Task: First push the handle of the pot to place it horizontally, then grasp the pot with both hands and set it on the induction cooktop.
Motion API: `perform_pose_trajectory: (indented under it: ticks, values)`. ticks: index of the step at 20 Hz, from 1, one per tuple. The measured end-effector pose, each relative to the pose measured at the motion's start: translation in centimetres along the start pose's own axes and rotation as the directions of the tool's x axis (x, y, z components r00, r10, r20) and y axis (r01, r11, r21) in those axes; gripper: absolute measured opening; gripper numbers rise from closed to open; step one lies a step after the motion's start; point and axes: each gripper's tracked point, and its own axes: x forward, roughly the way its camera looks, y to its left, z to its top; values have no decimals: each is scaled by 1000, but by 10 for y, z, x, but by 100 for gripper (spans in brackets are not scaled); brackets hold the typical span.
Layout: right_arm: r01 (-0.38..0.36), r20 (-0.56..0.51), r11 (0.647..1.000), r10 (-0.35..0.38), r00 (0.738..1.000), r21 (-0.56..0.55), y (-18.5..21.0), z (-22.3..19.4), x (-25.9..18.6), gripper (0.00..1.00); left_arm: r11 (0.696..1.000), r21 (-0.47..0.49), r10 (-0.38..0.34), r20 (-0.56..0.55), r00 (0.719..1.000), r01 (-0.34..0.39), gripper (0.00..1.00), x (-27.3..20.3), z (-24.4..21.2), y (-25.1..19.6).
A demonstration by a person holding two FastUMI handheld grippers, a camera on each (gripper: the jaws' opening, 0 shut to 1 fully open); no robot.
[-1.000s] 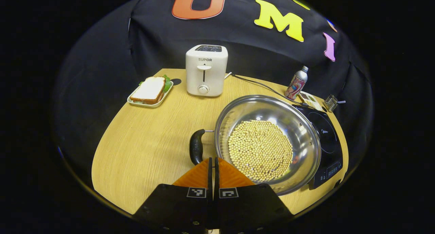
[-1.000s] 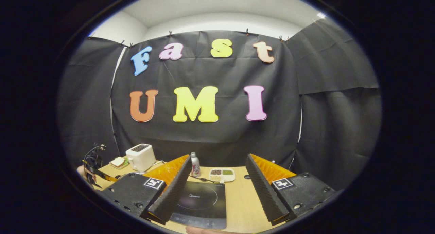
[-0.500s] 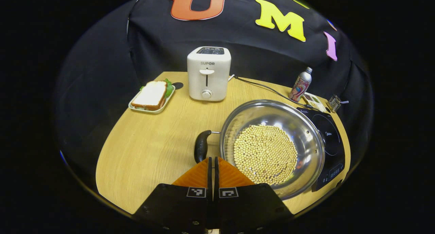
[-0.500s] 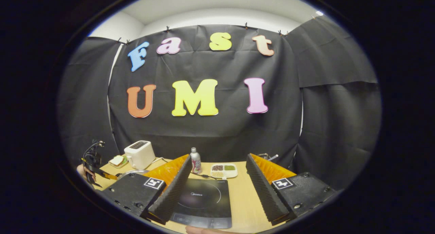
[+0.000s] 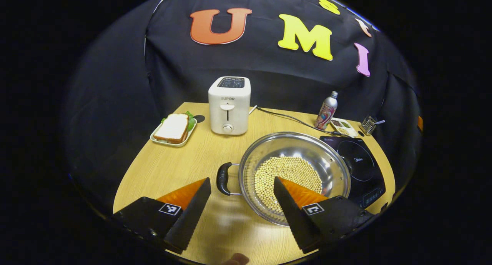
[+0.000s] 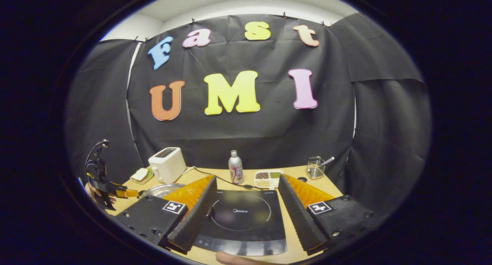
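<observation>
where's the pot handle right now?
Left gripper view: the handle sticks out of the pot's left side, over the table, just ahead of the open left gripper.

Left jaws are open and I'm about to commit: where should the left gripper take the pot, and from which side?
Take the black loop handle on the pot, coming in from its outer side with the left gripper. The handle juts sideways off the steel rim, clear of the beans, and looks narrow enough for the open fingers to straddle.
</observation>
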Motion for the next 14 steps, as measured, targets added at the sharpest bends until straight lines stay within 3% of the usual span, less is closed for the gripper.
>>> perform_pose_trajectory:
  ticks: [7,10,14]
  values:
    - [-50,-155,999,48,987,-4,38,-49,47,100,999,12,41,-22,999,-41,98,3,-2,9]
    - [-115,-207,993,115,972,14,61,-67,70,100,998,15,57,-49,997,-56,98,11,-9,16]
    - [-124,-291,991,132,948,45,75,-96,98,100,996,30,84,-81,993,-81,98,25,-15,27]
